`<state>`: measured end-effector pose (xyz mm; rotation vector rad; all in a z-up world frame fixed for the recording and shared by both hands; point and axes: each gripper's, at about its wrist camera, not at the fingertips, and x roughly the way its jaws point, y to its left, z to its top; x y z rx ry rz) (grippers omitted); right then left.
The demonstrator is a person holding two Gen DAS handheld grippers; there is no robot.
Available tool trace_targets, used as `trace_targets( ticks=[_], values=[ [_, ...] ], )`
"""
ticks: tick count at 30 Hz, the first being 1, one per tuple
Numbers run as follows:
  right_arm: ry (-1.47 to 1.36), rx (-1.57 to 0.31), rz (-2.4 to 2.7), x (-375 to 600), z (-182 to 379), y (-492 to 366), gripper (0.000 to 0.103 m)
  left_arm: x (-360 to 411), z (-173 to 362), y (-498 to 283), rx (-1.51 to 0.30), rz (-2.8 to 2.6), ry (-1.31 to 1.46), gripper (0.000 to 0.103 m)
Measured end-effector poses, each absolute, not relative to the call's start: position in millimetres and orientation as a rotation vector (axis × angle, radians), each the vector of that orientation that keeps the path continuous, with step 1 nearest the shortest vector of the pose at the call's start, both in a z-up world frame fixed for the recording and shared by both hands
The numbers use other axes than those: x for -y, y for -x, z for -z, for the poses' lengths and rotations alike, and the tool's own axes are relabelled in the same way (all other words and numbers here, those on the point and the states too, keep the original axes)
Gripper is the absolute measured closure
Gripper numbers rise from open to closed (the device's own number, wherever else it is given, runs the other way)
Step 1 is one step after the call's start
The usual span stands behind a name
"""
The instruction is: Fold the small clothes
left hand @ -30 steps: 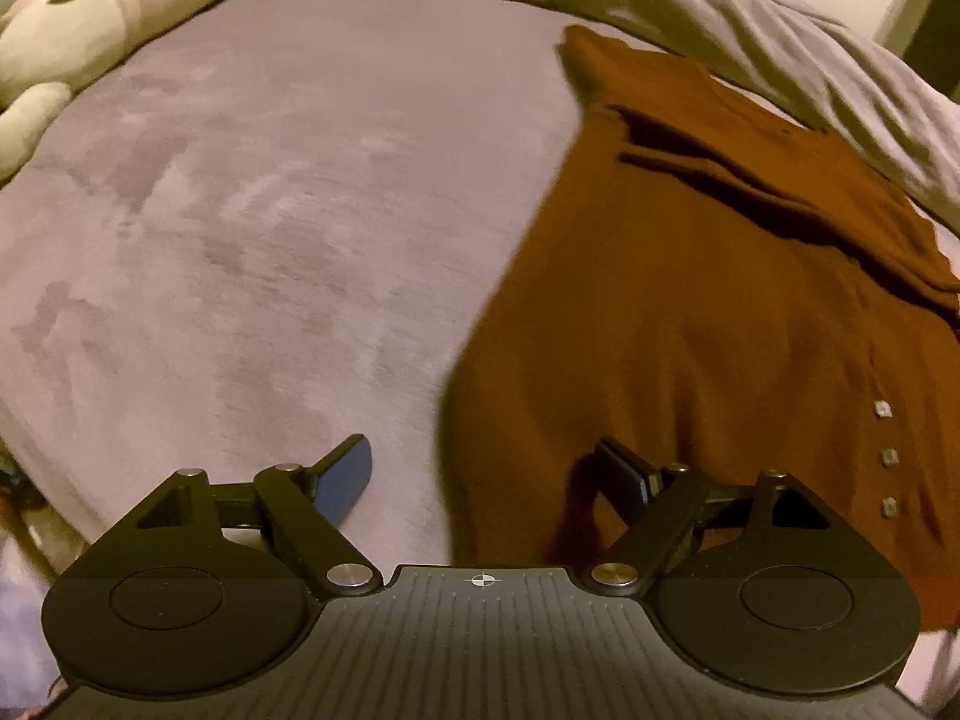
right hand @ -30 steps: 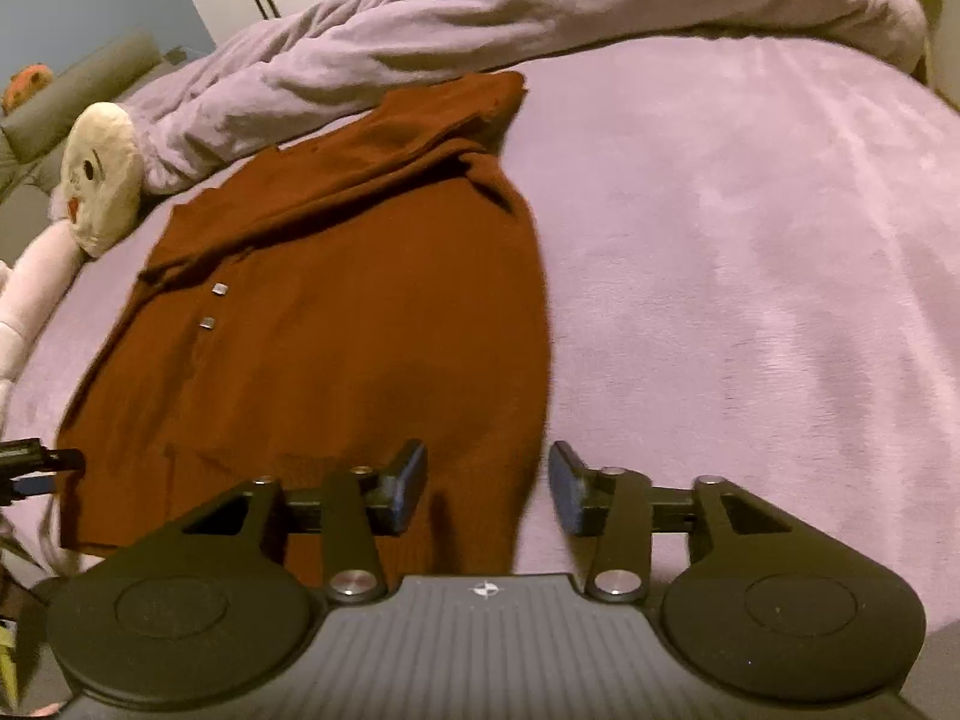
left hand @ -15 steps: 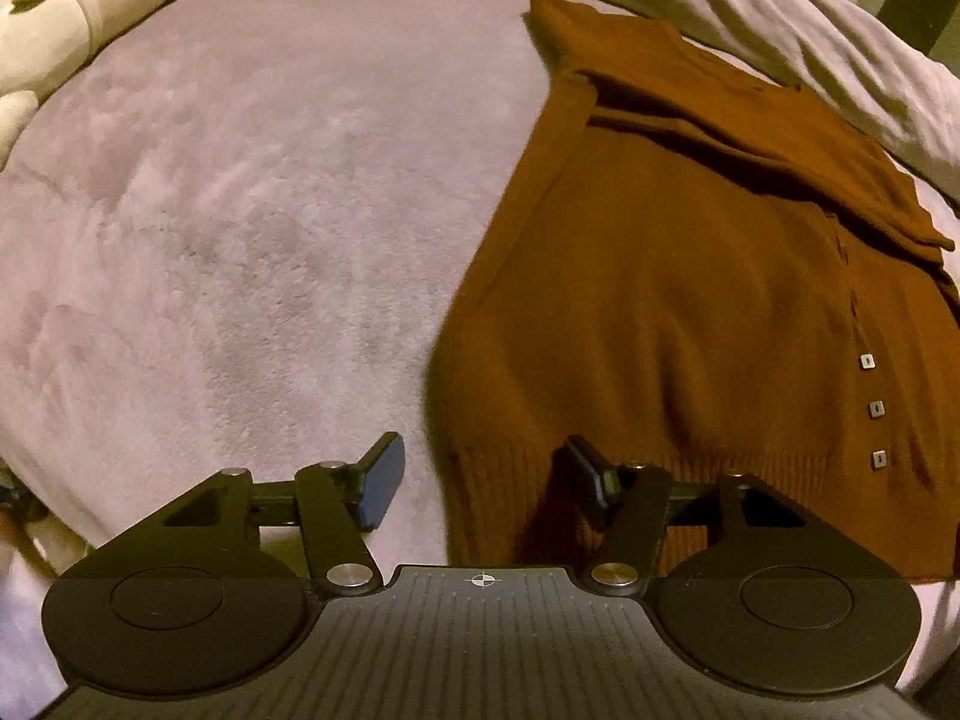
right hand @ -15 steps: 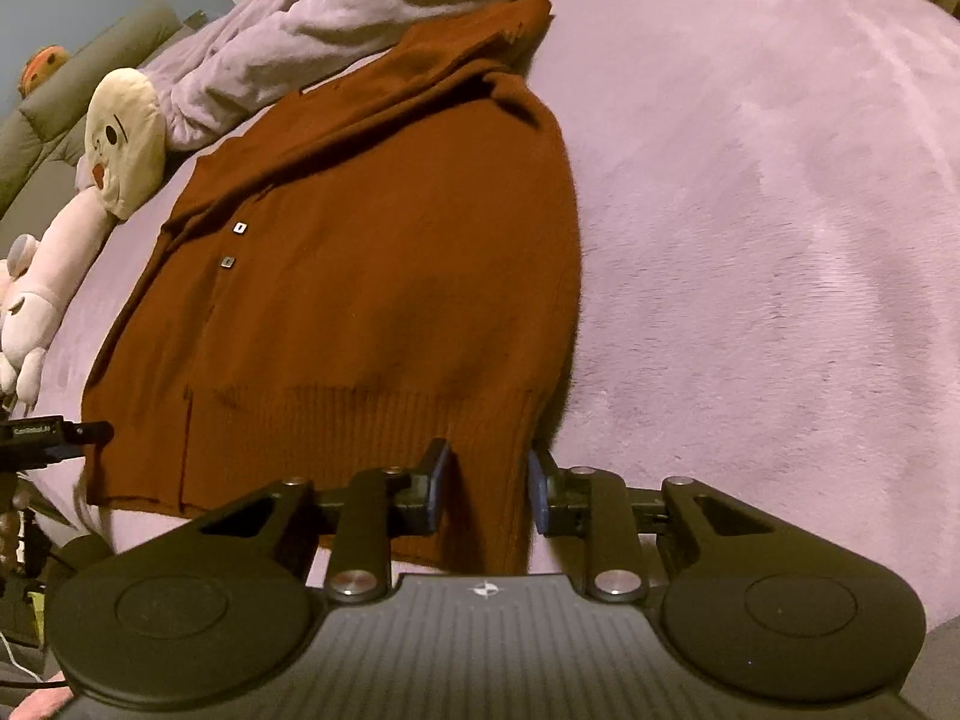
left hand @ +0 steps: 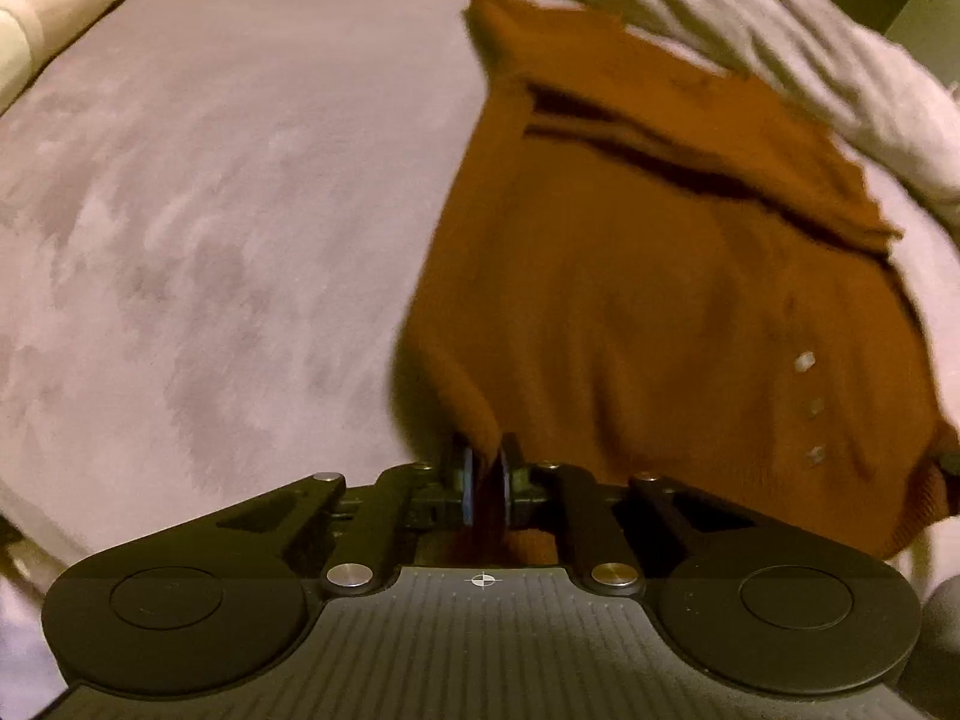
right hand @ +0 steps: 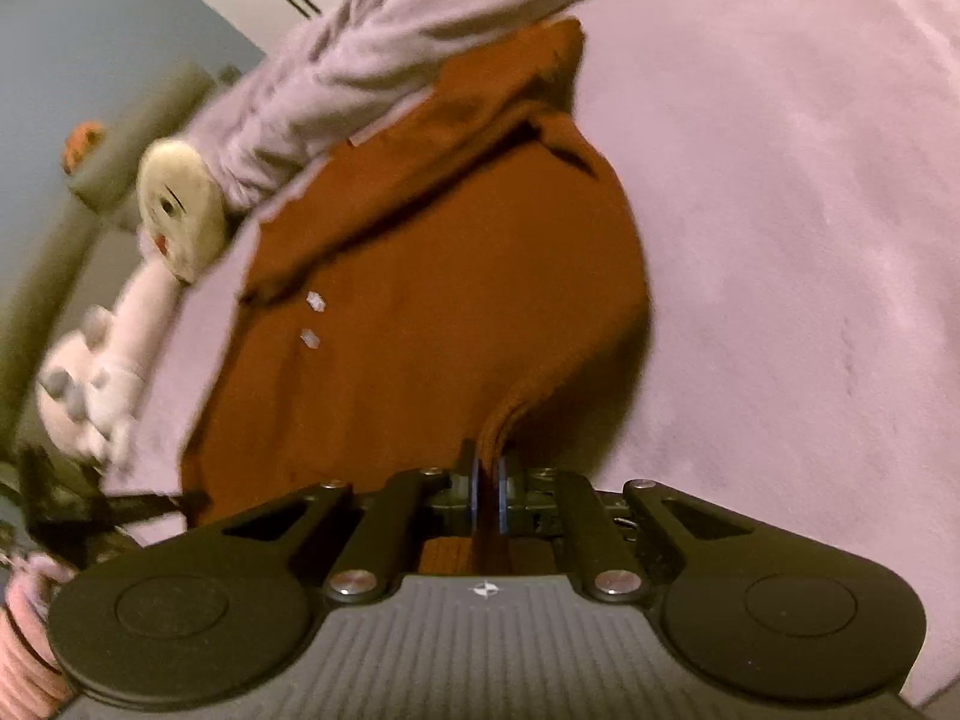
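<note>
My left gripper (left hand: 486,483) and right gripper (right hand: 487,495) have just closed, each clamped on the sweater (left hand: 660,312) hem at six o'clock.

Both views are smeared by motion blur. In the left wrist view the hem of the rust-brown sweater (left hand: 630,312) disappears behind the gripper's black body, and its small buttons (left hand: 804,361) are too blurred to make out. In the right wrist view the plush toy (right hand: 180,210) is smeared, its far end hidden under the rumpled blanket (right hand: 360,60), and a dark object (right hand: 90,516) at the left edge cannot be identified.
</note>
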<state>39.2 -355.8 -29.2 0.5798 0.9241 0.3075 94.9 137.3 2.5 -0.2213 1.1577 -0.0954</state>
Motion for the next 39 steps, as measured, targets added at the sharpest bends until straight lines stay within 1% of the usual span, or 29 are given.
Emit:
trace_targets(
  ticks=[9,13,16,17,19,20,21,22,23,24,25,26,27,28,29,30,34,35,37,39],
  values=[
    [-0.647,-0.758,-0.290,368,-5,-104,0.099,-156,-58,-155,-0.984,0.143,0.470,0.093],
    [-0.692,-0.697,-0.209,375,-10,-147,0.099,-160,-65,-193,-0.913,0.058,0.469,0.093],
    [-0.650,-0.673,-0.124,372,-7,-175,0.098,-156,-54,-217,-0.905,0.004,0.468,0.092],
    [-0.597,-0.671,-0.106,367,-6,-180,0.096,-154,-50,-222,-0.904,-0.013,0.445,0.092],
    [-0.500,-0.665,-0.072,355,-3,-180,0.088,-146,-47,-224,-0.881,-0.047,0.345,0.091],
    [-0.455,-0.648,-0.079,351,-3,-175,0.087,-143,-46,-222,-0.858,-0.056,0.294,0.084],
    [-0.427,-0.631,-0.092,348,-3,-170,0.083,-143,-46,-219,-0.834,-0.056,0.260,0.077],
    [-0.394,-0.619,-0.103,346,-2,-164,0.081,-146,-46,-217,-0.819,-0.051,0.248,0.065],
    [-0.367,-0.616,-0.105,345,-1,-160,0.075,-149,-44,-214,-0.804,-0.051,0.246,0.061],
    [-0.335,-0.614,-0.093,345,0,-156,0.071,-152,-42,-210,-0.790,-0.041,0.246,0.060],
    [-0.309,-0.609,-0.086,346,0,-151,0.071,-156,-40,-206,-0.783,-0.017,0.250,0.055],
    [-0.294,-0.602,-0.090,347,0,-148,0.069,-159,-39,-203,-0.786,0.007,0.254,0.041],
    [-0.281,-0.603,-0.092,348,0,-148,0.062,-161,-35,-201,-0.800,0.031,0.261,0.035],
    [-0.266,-0.612,-0.092,347,1,-148,0.052,-163,-30,-198,-0.816,0.053,0.265,0.030],
    [-0.253,-0.621,-0.091,347,1,-148,0.048,-163,-25,-198,-0.832,0.071,0.263,0.030],
    [-0.240,-0.631,-0.095,346,3,-150,0.046,-162,-20,-197,-0.854,0.078,0.255,0.030],
    [-0.207,-0.648,-0.105,338,8,-158,0.046,-154,-8,-204,-0.887,0.090,0.220,0.030],
    [-0.205,-0.657,-0.109,335,10,-162,0.046,-151,-7,-208,-0.890,0.098,0.222,0.026],
    [-0.193,-0.667,-0.112,330,13,-168,0.047,-145,-2,-220,-0.903,0.110,0.212,0.026],
    [-0.173,-0.672,-0.109,327,15,-177,0.050,-139,3,-232,-0.924,0.114,0.193,0.026]
  ],
)
